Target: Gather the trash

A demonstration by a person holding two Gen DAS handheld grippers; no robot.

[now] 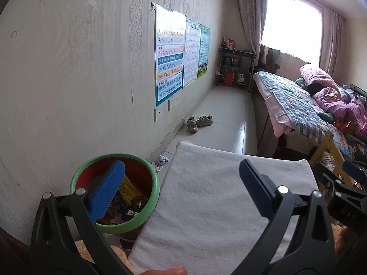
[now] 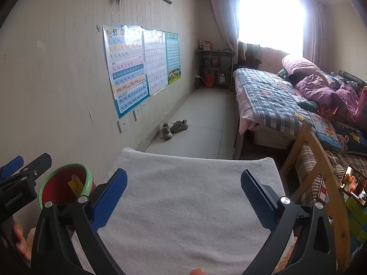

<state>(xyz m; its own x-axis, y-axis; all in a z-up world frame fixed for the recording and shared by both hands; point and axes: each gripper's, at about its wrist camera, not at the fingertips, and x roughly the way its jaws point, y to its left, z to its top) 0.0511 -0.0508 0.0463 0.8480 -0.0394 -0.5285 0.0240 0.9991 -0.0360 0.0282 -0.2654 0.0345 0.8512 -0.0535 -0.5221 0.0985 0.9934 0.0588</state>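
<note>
Both tongs gaping, empty, left tongs beside trash bin, right tongs over white towel, crumpled wrapper, apparently, beyond.

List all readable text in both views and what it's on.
"GenRobot.AI": on the left hand-held gripper body, right wrist view.
"DAS": on the right hand-held gripper body, left wrist view.
"ang, eng, ing, ong" and other pinyin rows: on the poster; smaller print blurred.
Other two charts: too small.
Yellow wrapper in bin: unreadable.
Phone: unreadable.
</note>
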